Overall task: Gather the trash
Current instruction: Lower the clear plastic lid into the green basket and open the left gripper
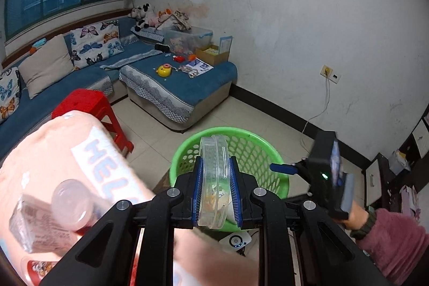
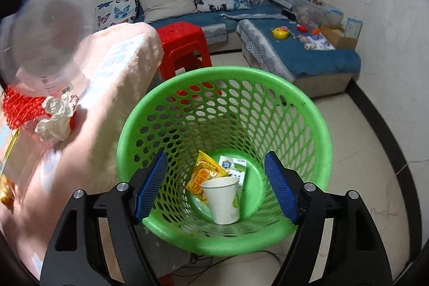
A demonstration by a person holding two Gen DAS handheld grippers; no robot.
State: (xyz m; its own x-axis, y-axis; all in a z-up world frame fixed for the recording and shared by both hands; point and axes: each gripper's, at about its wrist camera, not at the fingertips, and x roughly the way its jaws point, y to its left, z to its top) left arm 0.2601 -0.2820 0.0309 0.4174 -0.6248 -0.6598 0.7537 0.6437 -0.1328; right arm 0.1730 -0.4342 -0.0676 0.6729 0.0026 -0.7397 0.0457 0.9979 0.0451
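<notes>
The left gripper (image 1: 215, 185) pinches a clear lid (image 1: 214, 176) on edge above the green basket (image 1: 257, 152). The right gripper (image 2: 217, 185) hangs wide open over the basket, holding nothing; a cup (image 2: 224, 199), a yellow wrapper (image 2: 205, 174) and a carton (image 2: 236, 168) lie inside.

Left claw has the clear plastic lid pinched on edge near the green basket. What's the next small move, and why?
Probably carry the left claw a little further forward until the clear lid hangs inside the green basket's rim, then open. In the left wrist view the lid overlaps only the near rim. The right claw is open and empty above the paper cup, so it should first clear away.
</notes>
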